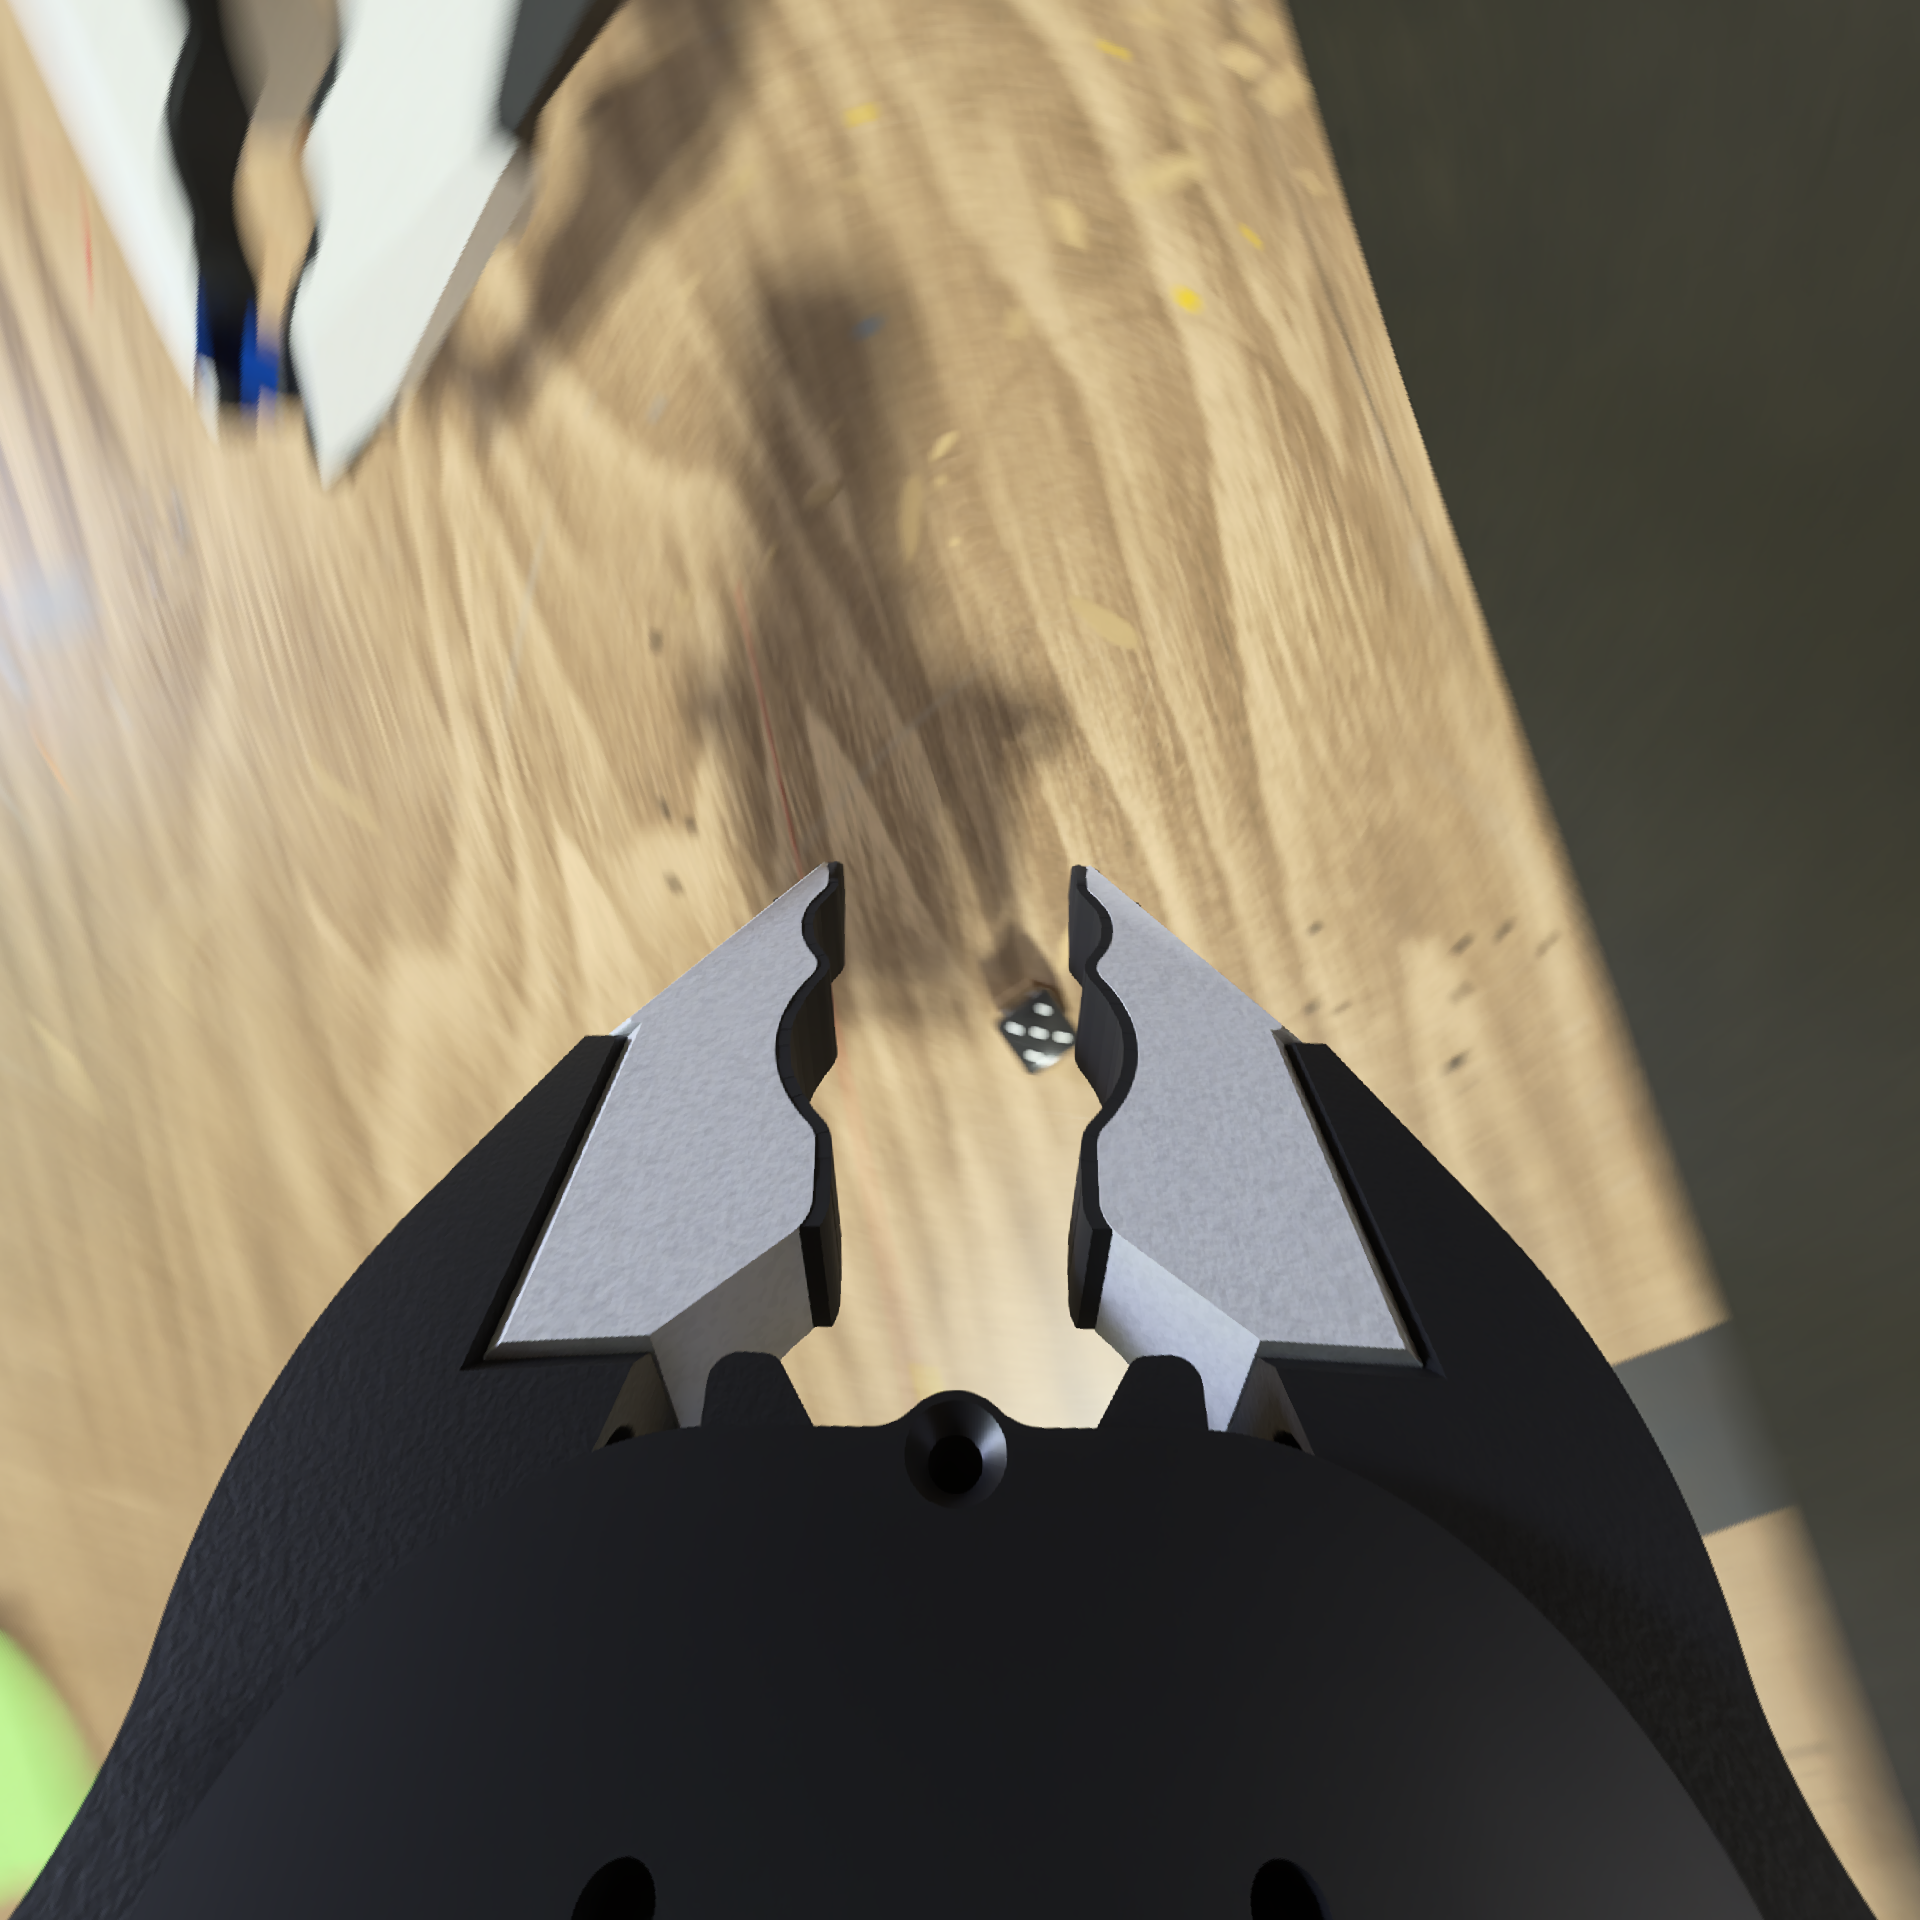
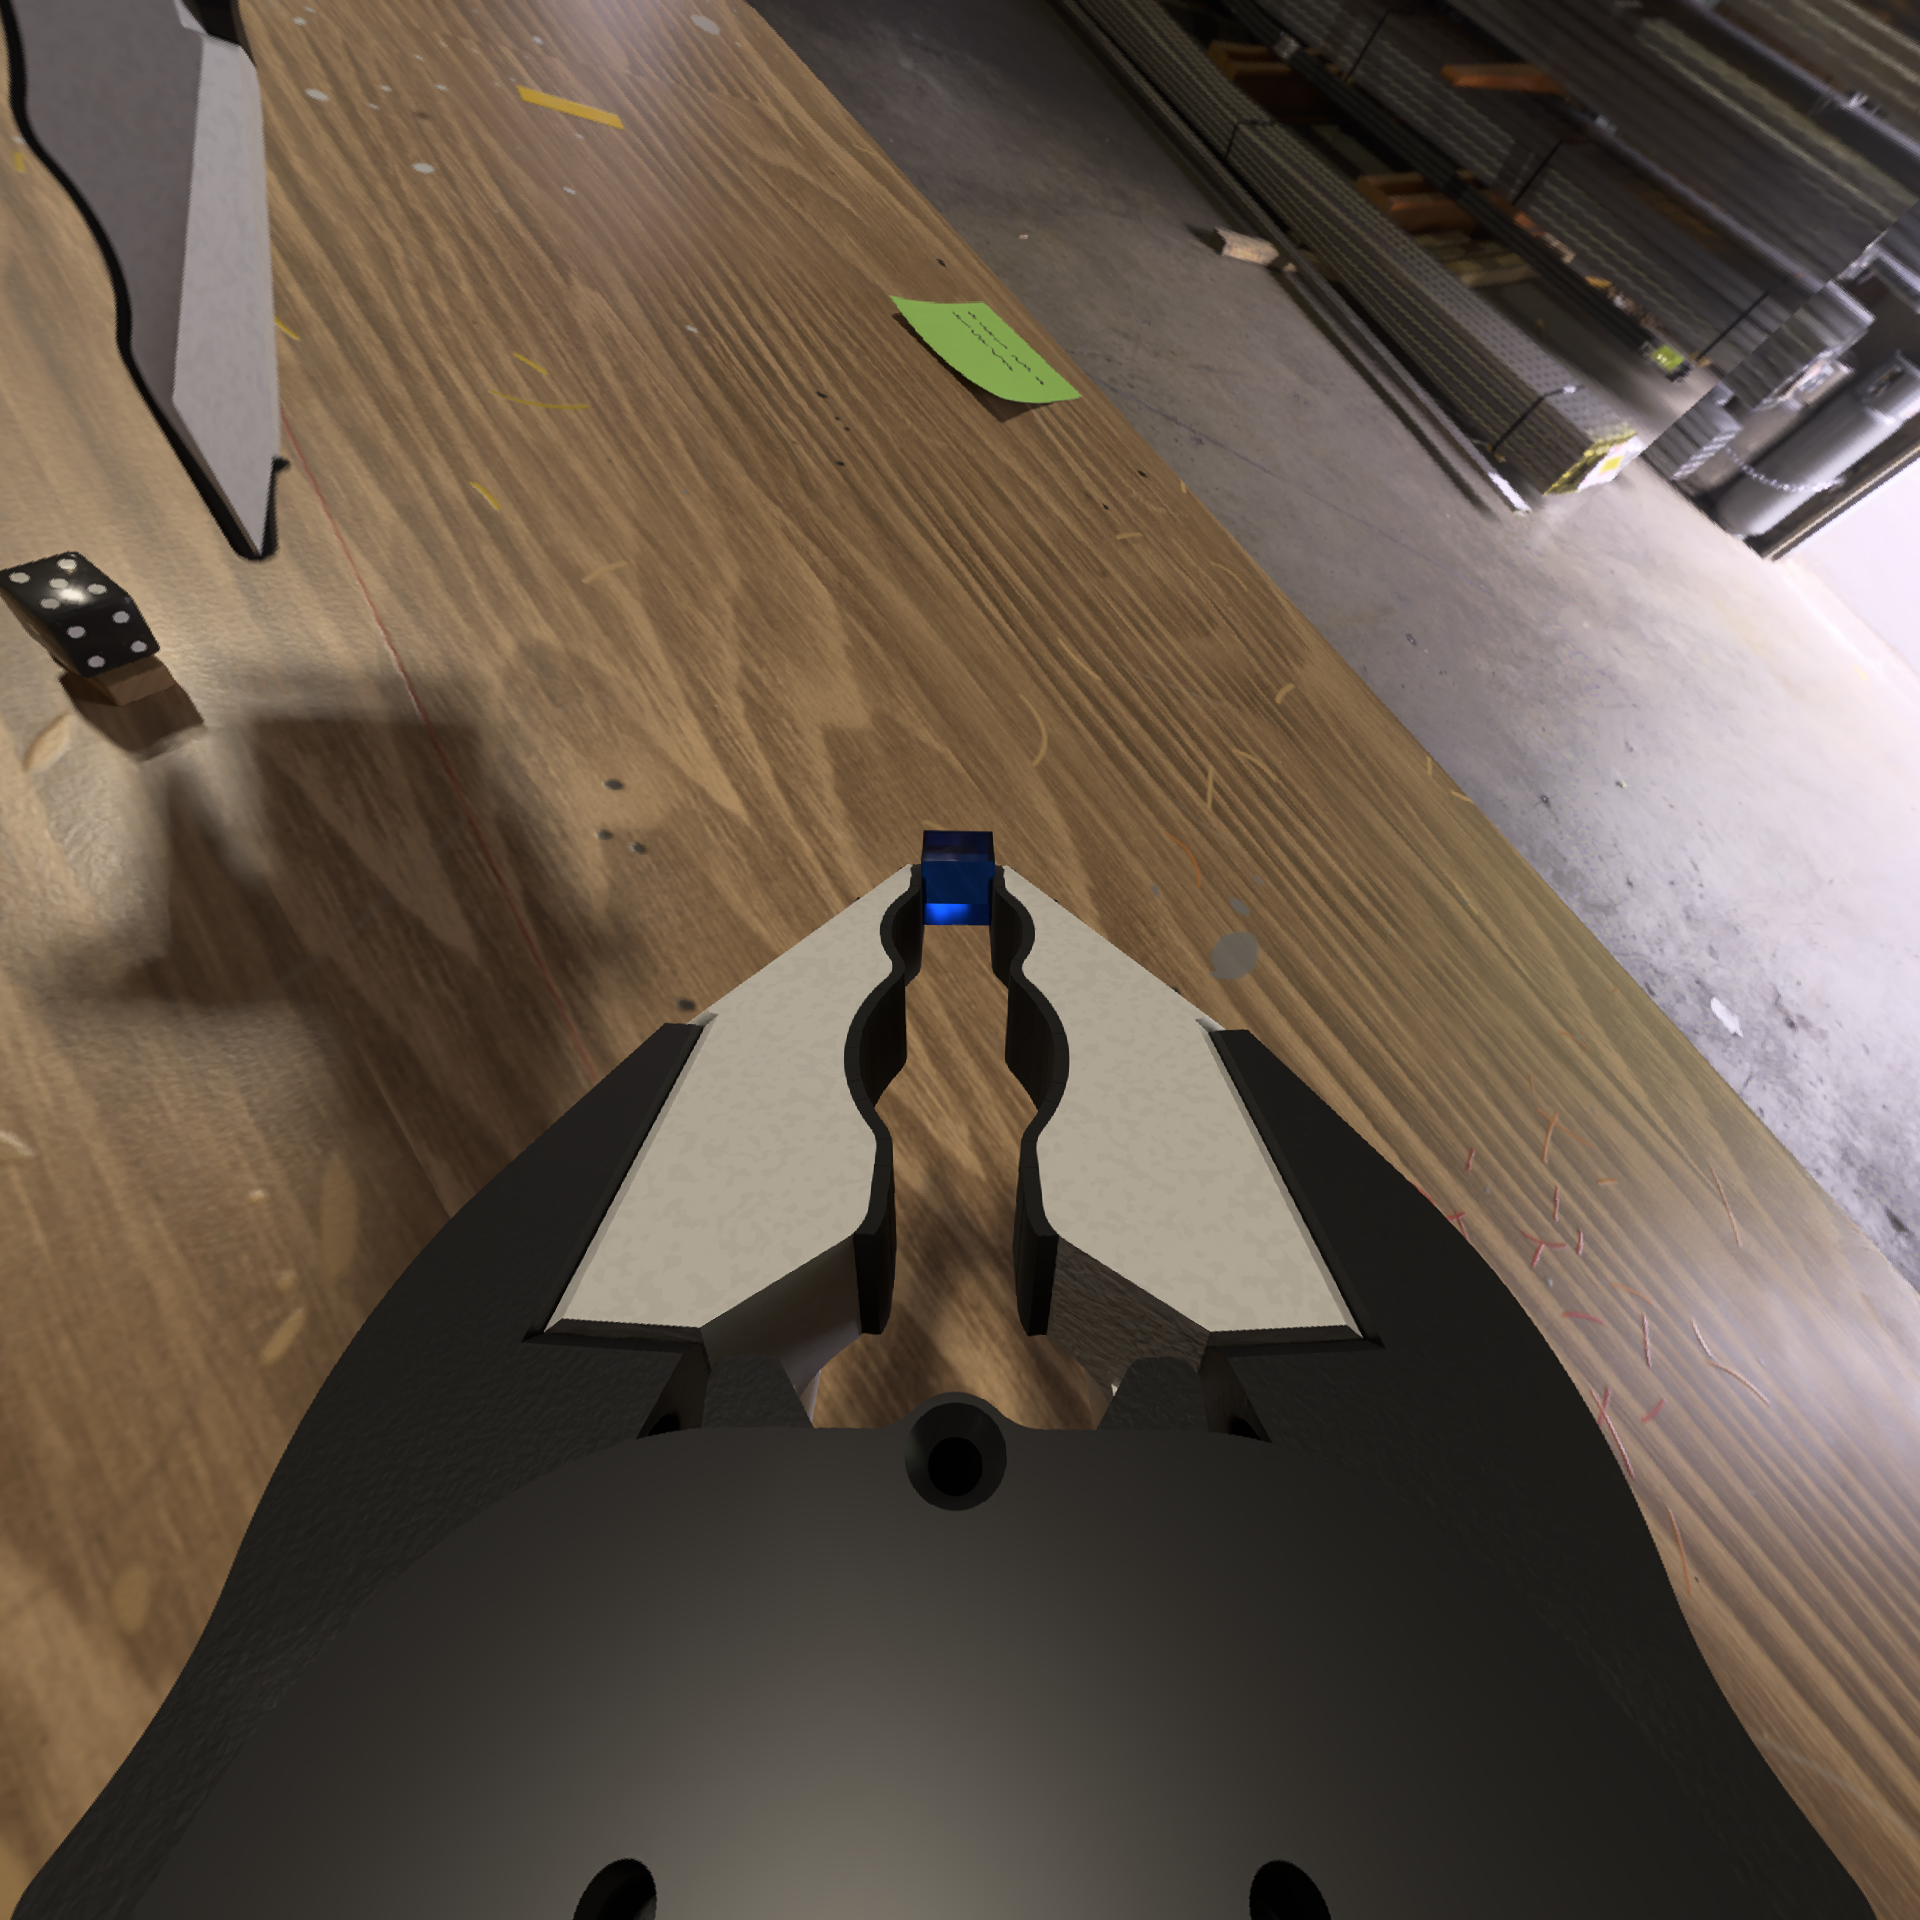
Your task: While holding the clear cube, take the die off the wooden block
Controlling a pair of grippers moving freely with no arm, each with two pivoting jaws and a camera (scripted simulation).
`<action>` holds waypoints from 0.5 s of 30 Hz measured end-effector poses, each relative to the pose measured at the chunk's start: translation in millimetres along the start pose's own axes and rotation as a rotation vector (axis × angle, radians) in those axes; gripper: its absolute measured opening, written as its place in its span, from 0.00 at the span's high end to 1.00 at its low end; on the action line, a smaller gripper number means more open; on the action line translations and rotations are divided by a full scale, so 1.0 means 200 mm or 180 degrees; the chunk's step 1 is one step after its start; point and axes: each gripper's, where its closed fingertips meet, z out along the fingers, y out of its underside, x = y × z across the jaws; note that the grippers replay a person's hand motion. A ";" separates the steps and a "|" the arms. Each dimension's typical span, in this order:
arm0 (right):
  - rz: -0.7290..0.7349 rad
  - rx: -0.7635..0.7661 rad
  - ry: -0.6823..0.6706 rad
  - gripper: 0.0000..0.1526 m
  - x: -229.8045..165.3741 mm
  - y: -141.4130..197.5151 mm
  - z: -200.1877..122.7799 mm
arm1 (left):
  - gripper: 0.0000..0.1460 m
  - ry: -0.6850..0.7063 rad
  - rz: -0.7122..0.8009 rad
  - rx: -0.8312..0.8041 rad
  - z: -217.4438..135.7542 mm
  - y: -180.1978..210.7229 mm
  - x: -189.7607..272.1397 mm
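Observation:
A black die with white pips (image 2: 78, 613) sits on a small wooden block (image 2: 130, 691) on the wooden table, at the left edge of the right wrist view. My right gripper (image 2: 958, 883) is shut on a clear blue cube (image 2: 958, 878) at its fingertips, held above the table. My left gripper (image 1: 956, 878) is open and empty, high above the die (image 1: 1036, 1031), which shows small between the fingers, close to the right one. The block is hard to make out there. The right gripper with the blue cube (image 1: 244, 353) shows blurred at the top left.
A green paper note (image 2: 982, 348) lies near the table's far edge (image 2: 1143, 499). Beyond the edge are a concrete floor and metal racks. One finger of the left gripper (image 2: 208, 312) hangs just beyond the die. The left wrist view is motion-blurred.

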 end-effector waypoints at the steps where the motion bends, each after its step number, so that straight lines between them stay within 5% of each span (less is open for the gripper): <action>1: 0.0014 -0.0012 0.0007 0.93 0.00 0.00 0.00 | 0.72 -0.0003 -0.0620 0.0069 -0.02 0.03 0.00; 3: 0.0051 -0.0027 0.0020 0.93 0.01 0.00 0.00 | 0.76 -0.0090 -0.1482 0.0113 -0.02 0.10 0.02; 8: 0.0187 -0.0062 0.0025 0.93 0.02 0.01 0.00 | 0.74 -0.0537 -0.2366 0.0460 0.08 0.18 0.05; 15: 0.0250 -0.0036 0.0002 0.93 0.02 0.00 -0.01 | 0.79 -0.0906 -0.1502 0.0050 0.22 0.13 0.06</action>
